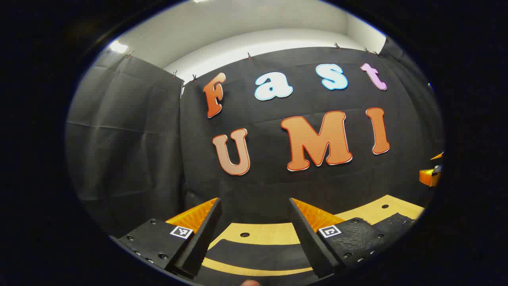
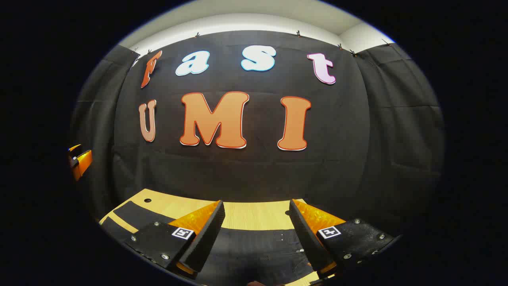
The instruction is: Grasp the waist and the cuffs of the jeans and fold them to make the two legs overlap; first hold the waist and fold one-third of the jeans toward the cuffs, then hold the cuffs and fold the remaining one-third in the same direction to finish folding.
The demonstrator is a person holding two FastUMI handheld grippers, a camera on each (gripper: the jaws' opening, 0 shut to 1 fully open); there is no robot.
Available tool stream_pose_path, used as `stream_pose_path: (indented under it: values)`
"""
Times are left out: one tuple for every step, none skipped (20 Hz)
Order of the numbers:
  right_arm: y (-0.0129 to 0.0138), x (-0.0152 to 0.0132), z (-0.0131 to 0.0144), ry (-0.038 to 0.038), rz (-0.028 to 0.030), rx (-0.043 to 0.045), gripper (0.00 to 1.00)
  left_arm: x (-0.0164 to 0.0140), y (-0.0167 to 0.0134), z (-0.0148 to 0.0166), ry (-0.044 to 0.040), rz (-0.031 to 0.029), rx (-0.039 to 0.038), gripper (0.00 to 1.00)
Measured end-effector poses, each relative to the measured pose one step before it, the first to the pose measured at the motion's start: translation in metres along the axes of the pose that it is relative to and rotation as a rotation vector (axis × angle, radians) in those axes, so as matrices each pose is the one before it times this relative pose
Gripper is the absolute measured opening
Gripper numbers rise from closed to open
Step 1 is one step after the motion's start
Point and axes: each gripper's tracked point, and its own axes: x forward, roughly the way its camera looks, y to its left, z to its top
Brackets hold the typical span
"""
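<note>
Black cloth is hung as the booth's wall (image 1: 131, 131) across the back of both views, with a pale ceiling strip seen above it, and a light wooden tabletop (image 2: 254, 216) is seen along the bottom.

The jeans (image 2: 258, 248) are laid flat on that tabletop. In the right gripper view dark denim is seen at the bottom centre of the frame, between and just past the jaws, with stitching and what looks like a rivet picked out at lower right. In the left gripper view the jeans (image 1: 258, 252) are seen as a dark band curving across the bottom centre, with wood exposed above and below it, and more dark fabric is seen at lower right.

The right gripper (image 2: 257, 216) is held above the denim with its jaws spread wide apart, nothing between them. The left gripper (image 1: 254, 214) is held the same way, jaws parted and nothing gripped. Contact with the fabric can't really be judged from either view.

The other gripper (image 1: 430, 174) is glimpsed at the far right edge of the left gripper view, and likewise a bit of gripper (image 2: 79, 161) is caught at the far left edge of the right gripper view.
</note>
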Motion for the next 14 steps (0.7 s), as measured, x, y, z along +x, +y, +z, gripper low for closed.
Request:
stream_pose_path:
  values:
    - [0.00133, -0.00199, -0.00196, 0.00459, 0.00187, 0.0059, 0.98, -0.00206, 0.00588, -0.00193, 0.00963, 0.00884, -0.00525, 1.0]
    - [0.00344, -0.00026, -0.00017, 0.00202, 0.00486, 0.00448, 0.98, -0.00171, 0.00458, -0.0056, 0.01399, 0.00868, -0.00544, 1.0]
    - [0.00546, -0.00278, 0.00214, -0.0031, 0.01224, 0.00483, 0.98, -0.00263, 0.00379, -0.00629, 0.0122, 0.00817, -0.00868, 1.0]
    - [0.00911, -0.00601, 0.00287, -0.00754, 0.02064, 0.00884, 0.98, -0.00614, 0.00041, -0.00372, 0.01038, -0.00059, -0.01398, 1.0]
    - [0.01167, -0.00504, 0.00711, -0.02252, 0.02612, 0.00647, 0.98, -0.0052, -0.00107, 0.00063, -0.00633, 0.00064, -0.0059, 1.0]
    - [0.01128, -0.00064, 0.00139, -0.01383, 0.02331, -0.00247, 0.98, -0.00273, -0.00354, -0.0004, -0.01073, -0.00678, 0.00982, 1.0]
    - [0.00484, 0.00192, -0.00404, 0.01025, 0.01091, -0.00355, 0.98, -0.00229, -0.00179, -0.00071, 0.00104, -0.00629, 0.00628, 1.0]
    - [0.00405, 0.00028, -0.00603, 0.0178, 0.00986, -0.0043, 0.98, -0.00143, -0.00285, -0.00112, 0.00489, -0.01129, -0.00133, 1.0]
    - [-0.00155, 0.00104, -0.00639, 0.02419, -0.00106, 0.00198, 0.98, -0.00065, -0.00061, -0.00581, 0.01244, -0.00565, -0.00244, 0.99]
    - [-0.00461, 0.00139, -0.00654, 0.02244, -0.01128, 0.00942, 0.98, 0.00238, 0.00579, -0.00875, 0.02326, 0.01107, -0.00226, 0.99]
    - [-0.00771, 0.00149, -0.00835, 0.02451, -0.01645, 0.00922, 0.98, 0.00268, 0.00742, -0.00877, 0.0297, 0.01476, -0.01089, 0.99]
    - [-0.01009, 0.00318, -0.0082, 0.02858, -0.02349, 0.00485, 0.98, 0.00909, 0.00861, -0.01325, 0.04822, 0.02252, -0.02282, 0.99]
    - [-0.0103, 0.00361, -0.00815, 0.02857, -0.02558, -0.00136, 0.98, 0.0076, 0.00909, -0.0127, 0.04574, 0.01927, -0.01934, 0.99]
    - [-0.00979, 0.00346, -0.00851, 0.03324, -0.02409, 0.00193, 1.0, 0.00418, 0.00804, -0.01061, 0.04126, 0.0156, -0.01457, 0.99]
